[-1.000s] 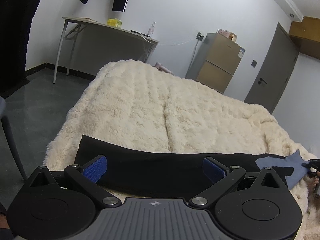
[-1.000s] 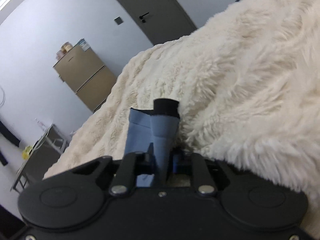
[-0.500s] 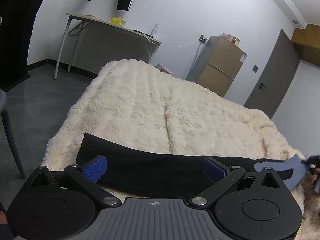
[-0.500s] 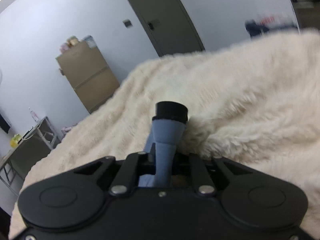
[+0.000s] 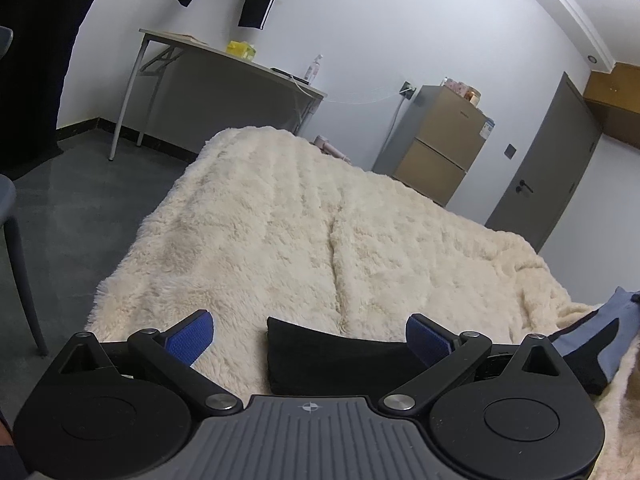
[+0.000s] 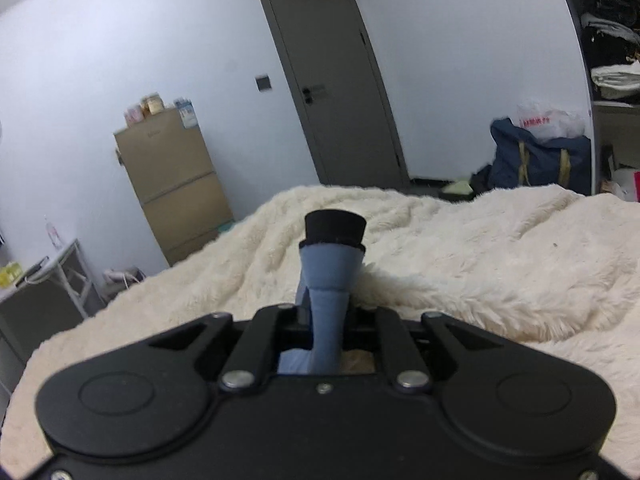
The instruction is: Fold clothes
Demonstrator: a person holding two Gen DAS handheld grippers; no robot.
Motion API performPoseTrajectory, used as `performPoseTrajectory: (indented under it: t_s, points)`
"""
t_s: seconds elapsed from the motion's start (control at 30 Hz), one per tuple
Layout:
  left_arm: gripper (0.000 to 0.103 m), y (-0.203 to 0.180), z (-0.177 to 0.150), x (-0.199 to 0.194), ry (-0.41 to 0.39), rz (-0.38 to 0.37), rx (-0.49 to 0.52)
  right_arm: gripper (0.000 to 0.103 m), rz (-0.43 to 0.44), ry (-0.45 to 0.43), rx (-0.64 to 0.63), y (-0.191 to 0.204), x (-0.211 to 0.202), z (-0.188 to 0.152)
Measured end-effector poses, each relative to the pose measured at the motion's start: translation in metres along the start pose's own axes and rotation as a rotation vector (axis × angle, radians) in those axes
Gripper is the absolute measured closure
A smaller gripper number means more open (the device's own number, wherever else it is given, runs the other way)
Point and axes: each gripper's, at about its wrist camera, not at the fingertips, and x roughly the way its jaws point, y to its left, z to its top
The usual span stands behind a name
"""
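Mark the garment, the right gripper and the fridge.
garment [image 6: 326,276], right wrist view, on its blue part ahead of the jaws
right gripper [image 6: 325,320], right wrist view, between its fingertips
fridge [image 5: 438,144], left wrist view, on its front

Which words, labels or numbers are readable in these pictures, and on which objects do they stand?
No text can be read.
White plastic bag: red print, too blurred.
Fridge: sticker at the top and faint mark on the door, too small.
Left gripper: only a small round emblem on its body, no letters.
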Motion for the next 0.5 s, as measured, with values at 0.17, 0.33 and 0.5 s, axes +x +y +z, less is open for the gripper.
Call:
performPoseTrajectory:
  t_s: [0.17, 0.33, 0.5]
  points:
    - [0.001, -0.002, 0.0, 0.001, 0.006, -0.001, 0.011, 0.095, 0.014, 0.036, 0.003, 0.021, -0.017, 0.016]
    - [0.001, -0.001, -0.001, 0.002, 0.004, -0.004, 0.009, 0.097, 0.085, -0.035, -0.082, 0.051, -0.033, 0.028]
    - [0.001, 0.0, 0.0, 0.0, -0.005, -0.004, 0.004, 0.097, 0.127, -0.09, -0.126, 0.069, -0.036, 0.033]
